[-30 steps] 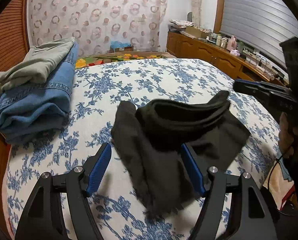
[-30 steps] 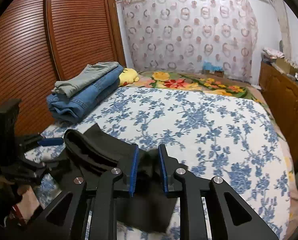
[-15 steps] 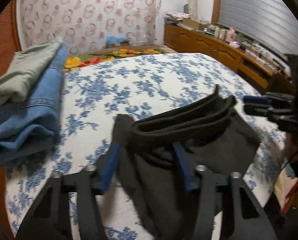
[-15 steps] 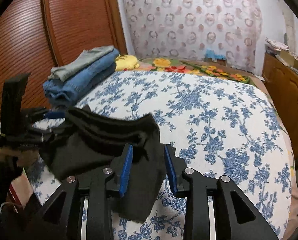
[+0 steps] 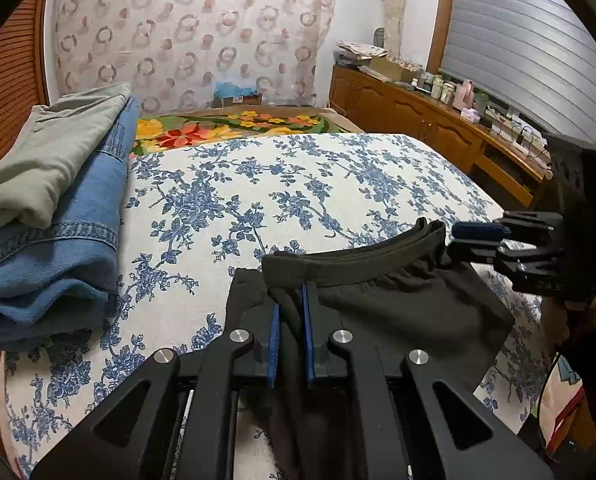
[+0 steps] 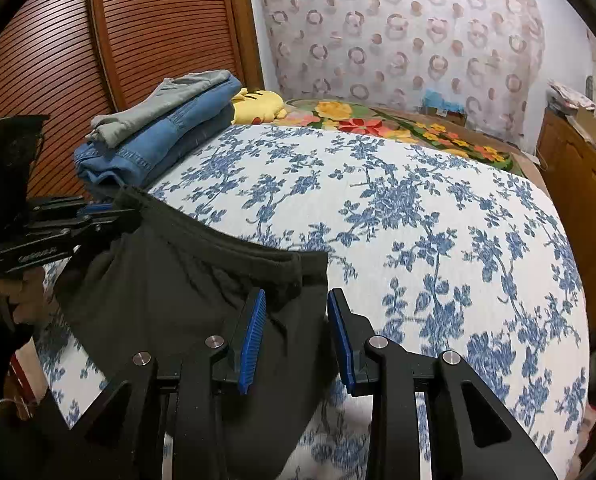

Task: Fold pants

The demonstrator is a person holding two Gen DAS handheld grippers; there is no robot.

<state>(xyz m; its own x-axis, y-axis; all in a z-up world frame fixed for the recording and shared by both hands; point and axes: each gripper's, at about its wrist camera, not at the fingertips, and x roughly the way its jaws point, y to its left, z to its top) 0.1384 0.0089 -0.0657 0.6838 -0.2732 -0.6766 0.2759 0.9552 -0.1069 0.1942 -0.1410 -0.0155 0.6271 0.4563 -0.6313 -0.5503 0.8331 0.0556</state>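
Since a second ago your left gripper [image 5: 290,322] has narrowed from wide apart to pinching the waistband of the black pants [image 5: 381,300], while your right gripper [image 6: 296,334] has parted from nearly closed. Left to right: a slatted wooden wardrobe door [image 6: 58,60]; a folded stack of grey-green trousers [image 5: 46,160] on blue jeans [image 5: 54,264]; the blue-floral bedspread [image 5: 278,184]; a circle-patterned curtain [image 5: 194,36] behind; a wooden sideboard [image 5: 417,120] below the shutter. The pants lie at the bed's near edge, between your two grippers. Your right gripper's blue pads [image 6: 252,340] stand moderately apart, straddling the pants' right edge without clamping it.
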